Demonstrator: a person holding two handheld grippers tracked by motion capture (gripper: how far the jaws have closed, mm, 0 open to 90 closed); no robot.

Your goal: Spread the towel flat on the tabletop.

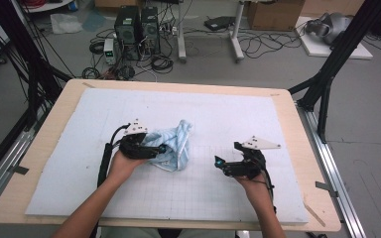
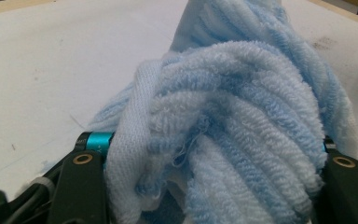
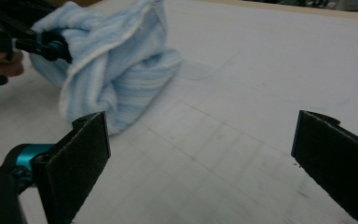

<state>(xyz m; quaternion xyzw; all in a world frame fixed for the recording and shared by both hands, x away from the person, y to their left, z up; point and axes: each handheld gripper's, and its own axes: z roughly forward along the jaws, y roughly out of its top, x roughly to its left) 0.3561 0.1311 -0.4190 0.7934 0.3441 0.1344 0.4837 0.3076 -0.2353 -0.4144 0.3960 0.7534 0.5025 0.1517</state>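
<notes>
A crumpled light-blue striped towel (image 1: 176, 144) lies on the white mat (image 1: 228, 114), left of the middle. My left gripper (image 1: 161, 148) sits at the towel's left side, held in a hand. In the left gripper view the towel's bunched folds (image 2: 233, 121) bulge between the two widely spread jaws of that gripper (image 2: 214, 158); the pads do not squeeze the cloth. My right gripper (image 1: 226, 154) rests to the right of the towel, apart from it. Its jaws stand wide open (image 3: 200, 135) over the bare gridded mat, and the towel (image 3: 116, 70) and the left gripper (image 3: 51, 46) lie beyond them.
The mat covers most of a wooden table (image 1: 297, 148). Black frame posts (image 1: 327, 84) stand at both sides of the table. Computers (image 1: 136, 29), cables and boxes lie on the floor behind it.
</notes>
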